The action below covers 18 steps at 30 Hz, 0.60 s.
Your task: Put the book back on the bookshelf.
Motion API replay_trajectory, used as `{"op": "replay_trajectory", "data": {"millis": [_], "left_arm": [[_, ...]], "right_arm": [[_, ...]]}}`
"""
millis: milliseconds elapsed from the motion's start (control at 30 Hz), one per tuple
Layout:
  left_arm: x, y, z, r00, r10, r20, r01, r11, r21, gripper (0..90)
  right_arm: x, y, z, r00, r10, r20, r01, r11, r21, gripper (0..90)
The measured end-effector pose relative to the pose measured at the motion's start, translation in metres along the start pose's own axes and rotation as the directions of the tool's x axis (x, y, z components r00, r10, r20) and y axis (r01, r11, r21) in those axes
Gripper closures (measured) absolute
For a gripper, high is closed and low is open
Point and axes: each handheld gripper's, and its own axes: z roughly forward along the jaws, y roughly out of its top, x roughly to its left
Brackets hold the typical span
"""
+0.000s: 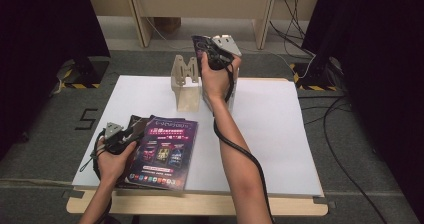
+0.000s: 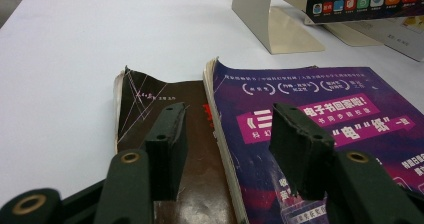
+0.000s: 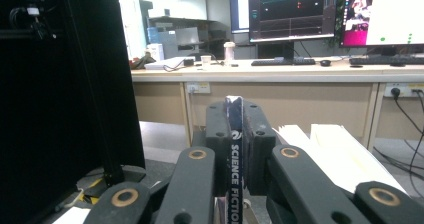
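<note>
Right claw (image 3: 234, 134) pinching science-fiction magazine (image 3: 234, 134) by spine, upright above beige bookend stand (image 1: 186, 79) for slotting. Left claw (image 2: 235, 134) spread, steadying purple magazine (image 2: 320, 134) atop dark book (image 2: 150, 109) on white surface (image 1: 270, 134).

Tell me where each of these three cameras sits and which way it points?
High view: above the table, looking down; both forearms and hands show.
Left gripper view: on the left gripper, looking along open fingers at the purple magazine and the bookstand.
Right gripper view: on the right gripper, facing desks and monitors; fingers clamp a thin magazine.
Shared: high and left views both show the purple magazine.
</note>
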Motion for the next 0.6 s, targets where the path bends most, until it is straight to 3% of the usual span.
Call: {"op": "replay_trajectory", "data": {"millis": [600], "left_arm": [[-0.003, 0.0, 0.0, 1.0, -0.001, 0.002, 0.001, 1.0, -0.001, 48.2]], "right_arm": [[0.0, -0.009, -0.046, 0.9988, -0.049, -0.008, 0.049, 0.9984, 0.026, 84.5]]}}
